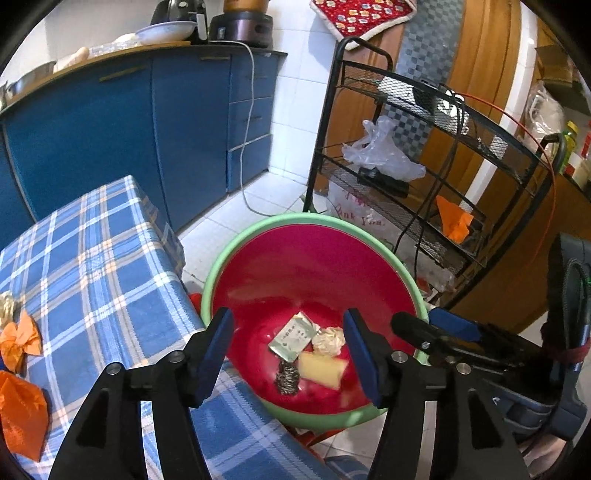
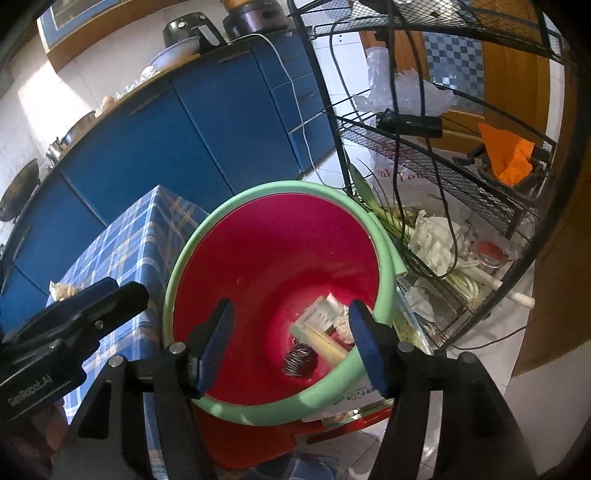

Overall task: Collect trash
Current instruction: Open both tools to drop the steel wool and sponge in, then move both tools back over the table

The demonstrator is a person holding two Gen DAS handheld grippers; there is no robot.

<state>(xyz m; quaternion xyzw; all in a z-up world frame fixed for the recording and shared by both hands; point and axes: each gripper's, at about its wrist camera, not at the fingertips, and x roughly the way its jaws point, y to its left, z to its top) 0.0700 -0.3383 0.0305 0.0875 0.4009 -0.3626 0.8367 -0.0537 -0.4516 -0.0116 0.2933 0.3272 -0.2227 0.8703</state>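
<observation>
Red plastic bucket with a pale green rim (image 1: 221,258) sits beside the blue checked tablecloth (image 1: 92,258), holding 4 scraps: foil sachet (image 1: 293,338), crumpled paper ball (image 1: 328,341), yellow wrapper (image 1: 319,369), dark wad (image 1: 288,380). Left gripper (image 1: 290,360) and right gripper (image 2: 291,349) hover above, jaws apart, empty.

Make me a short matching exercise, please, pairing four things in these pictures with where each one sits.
Things:
1. yellow sponge
2. orange wrapper
3. clear plastic bag
4. white plate

Places:
A. on the blue counter
B. on the checked tablecloth
C. inside the red bucket
D. on the black wire rack

Pairs: 1-C, 2-B, 3-D, 4-A
</observation>
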